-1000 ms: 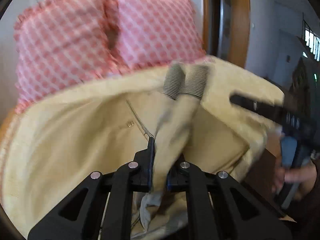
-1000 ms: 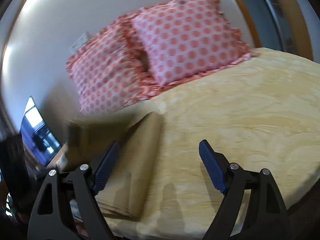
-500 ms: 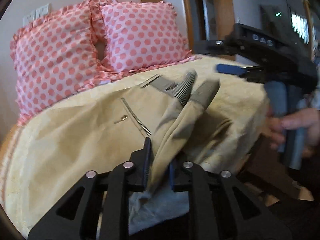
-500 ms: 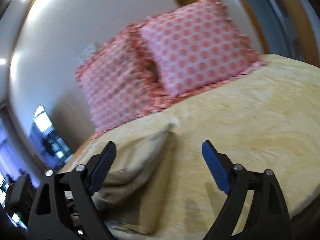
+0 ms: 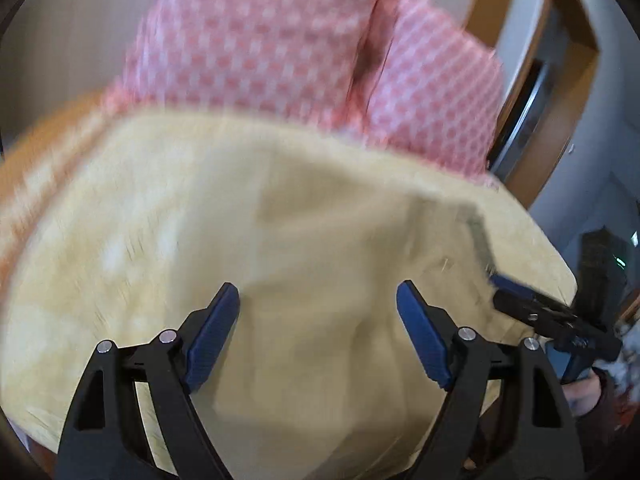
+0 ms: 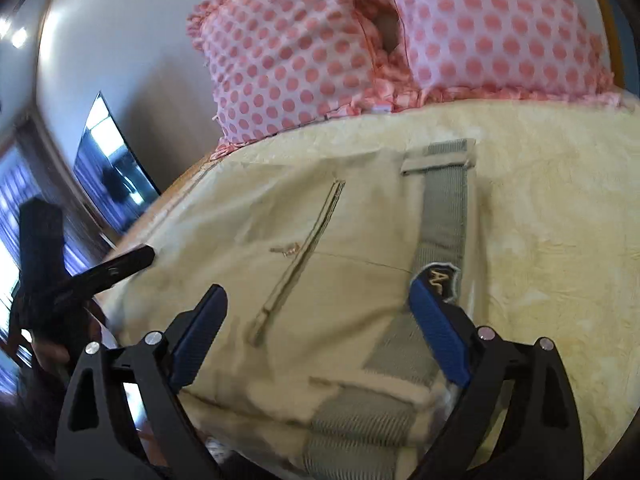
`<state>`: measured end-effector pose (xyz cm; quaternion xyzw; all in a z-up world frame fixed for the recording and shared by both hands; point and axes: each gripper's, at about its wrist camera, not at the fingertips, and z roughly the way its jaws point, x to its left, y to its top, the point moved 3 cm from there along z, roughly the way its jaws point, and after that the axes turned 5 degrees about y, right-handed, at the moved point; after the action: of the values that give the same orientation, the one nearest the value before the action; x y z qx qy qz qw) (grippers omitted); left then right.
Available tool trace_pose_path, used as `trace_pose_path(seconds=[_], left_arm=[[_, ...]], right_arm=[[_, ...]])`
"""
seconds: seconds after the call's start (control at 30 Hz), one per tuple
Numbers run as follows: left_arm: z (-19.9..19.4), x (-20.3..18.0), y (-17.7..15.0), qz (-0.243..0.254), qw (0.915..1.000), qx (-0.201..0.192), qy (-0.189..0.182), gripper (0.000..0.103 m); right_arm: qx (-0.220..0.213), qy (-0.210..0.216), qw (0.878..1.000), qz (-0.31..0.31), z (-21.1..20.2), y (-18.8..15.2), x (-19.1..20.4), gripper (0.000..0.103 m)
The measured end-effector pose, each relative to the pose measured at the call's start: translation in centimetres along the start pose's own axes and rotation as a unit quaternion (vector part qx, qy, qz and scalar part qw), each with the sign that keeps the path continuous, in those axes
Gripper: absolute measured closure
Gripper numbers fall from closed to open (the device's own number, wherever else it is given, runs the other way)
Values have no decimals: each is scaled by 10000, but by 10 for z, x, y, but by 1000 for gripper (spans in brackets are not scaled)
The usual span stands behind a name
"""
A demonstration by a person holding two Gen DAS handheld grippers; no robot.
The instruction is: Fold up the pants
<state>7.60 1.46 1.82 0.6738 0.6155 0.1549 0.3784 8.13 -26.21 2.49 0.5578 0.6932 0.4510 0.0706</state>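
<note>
The beige pants (image 6: 328, 280) lie folded on the yellow bedspread (image 6: 560, 240), with a grey ribbed waistband (image 6: 444, 216), a zip pocket (image 6: 304, 256) and grey cuffs near the front edge. In the blurred left wrist view the pants (image 5: 340, 260) lie under my left gripper (image 5: 318, 332), which is open and empty just above them. My right gripper (image 6: 318, 332) is open and empty over the pants' near end. Each gripper shows at the edge of the other's view, the right one (image 5: 556, 320) and the left one (image 6: 80, 276).
Two pink polka-dot pillows (image 6: 304, 48) lean on the wall at the head of the bed. A dark screen (image 6: 108, 168) stands left of the bed. A wooden door frame (image 5: 552, 92) is to the right. The bed's near edge is close below both grippers.
My left gripper has opened and let go of the pants leg, which now lies flat on the folded pants. Both grippers have moved closer over the pants.
</note>
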Motion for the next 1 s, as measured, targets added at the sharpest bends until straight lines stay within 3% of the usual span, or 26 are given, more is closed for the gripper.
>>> trace_pose_path(seconds=[0.07,0.13,0.2,0.33,0.47,0.6,0.67,0.77,0.9,0.97,1.0], left_arm=[[2,-1,-4,240,9997,-24,90,22],[-3,2,-2,182,9998,35,-45,22],[-12,19,10,-258,9983,66,-517,22],[-17,54,38,-698,9964,-33,-473,22],[13,78,59,-896,9925,482,-673,26],[41,76,63,-770,9898,882,-814,28],[52,76,68,-727,9889,918,-918,28],[66,83,78,-915,9835,937,-1251,28],[80,90,88,-1222,9748,1053,-1543,28],[83,90,88,-1306,9742,1118,-1463,48],[86,91,87,-1346,9750,1163,-1329,66]], right_arm=[[113,-197,9994,-245,-6,-10,8,10],[272,-301,9984,-402,-11,-12,13,10],[164,-63,9998,-114,-21,-1,3,11],[-129,-8,9977,663,-25,39,-47,11],[207,66,9937,1098,3,57,-82,31],[344,137,9929,1132,20,59,-91,39],[350,165,9924,1165,25,61,-94,54],[374,390,9904,1269,28,59,-97,62],[385,675,9833,1648,29,60,-111,64],[437,723,9820,1687,31,61,-112,81],[468,850,9807,1697,31,60,-111,84]])
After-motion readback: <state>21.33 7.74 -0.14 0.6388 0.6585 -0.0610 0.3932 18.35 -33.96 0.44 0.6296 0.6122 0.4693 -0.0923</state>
